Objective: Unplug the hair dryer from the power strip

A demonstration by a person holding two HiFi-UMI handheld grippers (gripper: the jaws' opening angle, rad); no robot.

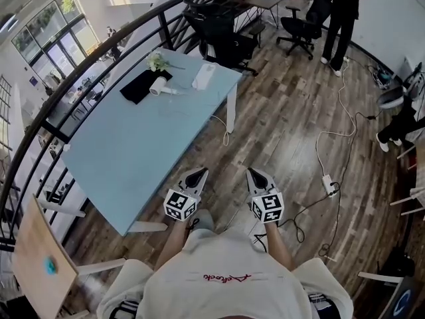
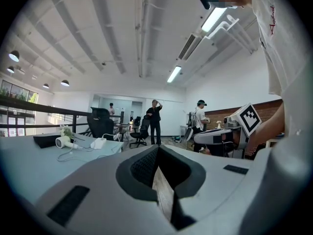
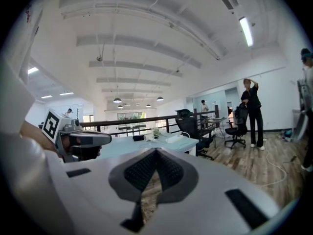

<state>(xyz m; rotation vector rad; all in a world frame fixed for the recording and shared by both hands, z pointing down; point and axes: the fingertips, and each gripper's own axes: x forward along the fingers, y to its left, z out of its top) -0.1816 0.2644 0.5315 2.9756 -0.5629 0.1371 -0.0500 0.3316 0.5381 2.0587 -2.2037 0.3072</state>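
A white hair dryer [image 1: 161, 86] lies at the far end of a light blue table [image 1: 126, 158], half on a black cloth [image 1: 143, 85]. Its cord curls toward a white power strip [image 1: 204, 76] near the far right corner. In the left gripper view the hair dryer [image 2: 64, 141] and power strip [image 2: 99, 143] are small and far off; in the right gripper view the power strip [image 3: 172, 138] is just as distant. My left gripper [image 1: 197, 174] and right gripper [image 1: 257, 176] are both shut and empty, held close to my body, well short of the table's far end.
A small flower bunch [image 1: 156, 62] sits beside the dryer. A black railing [image 1: 80, 65] curves behind the table. Office chairs [image 1: 302, 25] and a standing person [image 1: 342, 15] are farther back. A white cable with a floor power strip [image 1: 329, 183] crosses the wood floor at right.
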